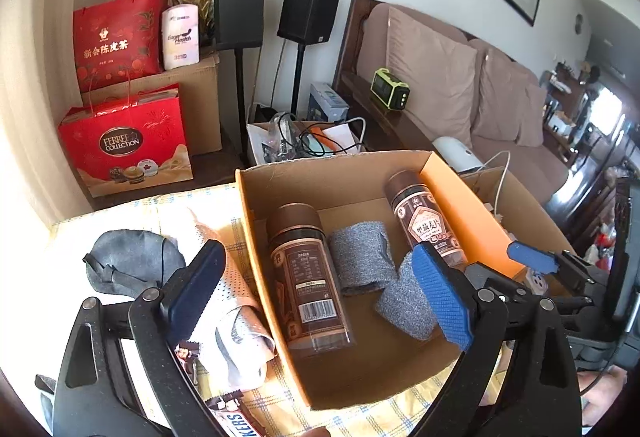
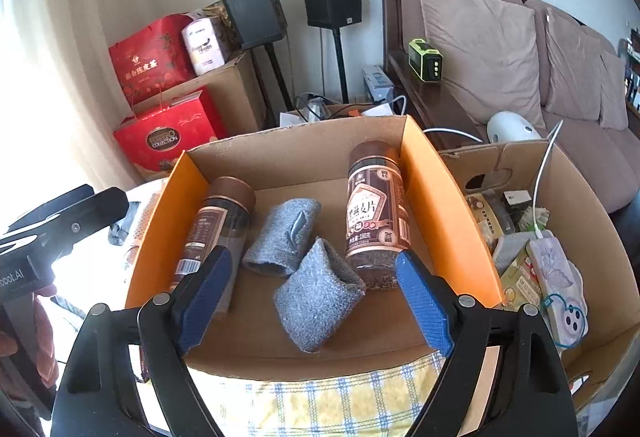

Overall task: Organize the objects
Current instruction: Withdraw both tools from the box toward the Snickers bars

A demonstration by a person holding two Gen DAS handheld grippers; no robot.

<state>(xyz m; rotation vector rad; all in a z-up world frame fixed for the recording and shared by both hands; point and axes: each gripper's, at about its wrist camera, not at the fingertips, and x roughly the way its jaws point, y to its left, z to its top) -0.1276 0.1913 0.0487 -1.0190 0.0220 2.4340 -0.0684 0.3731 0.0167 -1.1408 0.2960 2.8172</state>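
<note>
a worktop [image 2: 320, 397] under a yellow checked cloth carried a shallow cardboard tray [image 2: 448, 205] with orange side walls. inside the tray lay four things. a brown-capped jar [image 2: 374, 213] lay by the right wall, label up. a second jar [image 2: 218, 229] lay along the left wall, its barcode toward the cameras. between the two jars lay two grey knitted cuffs, one [image 2: 282, 237] farther back and one [image 2: 318, 297] nearer, the two just touching at a corner.

left of the tray, on the cloth, the left wrist view showed a dark grey cloth piece [image 1: 128, 261], a white perforated fabric item [image 1: 236, 301] and a snickers bar [image 1: 236, 421] at the bottom edge.

the left gripper [image 1: 316, 301] hung over the tray's left wall with its blue-padded fingers [image 1: 444, 301] spread wide apart and nothing between them. the right gripper [image 2: 316, 305] hung over the tray's near edge, its fingers [image 2: 424, 309] also well apart and bare; the nearer cuff showed in the gap below them, untouched.

right of the tray stood a bigger open carton [image 2: 580, 197] holding packets and a cable.
</note>
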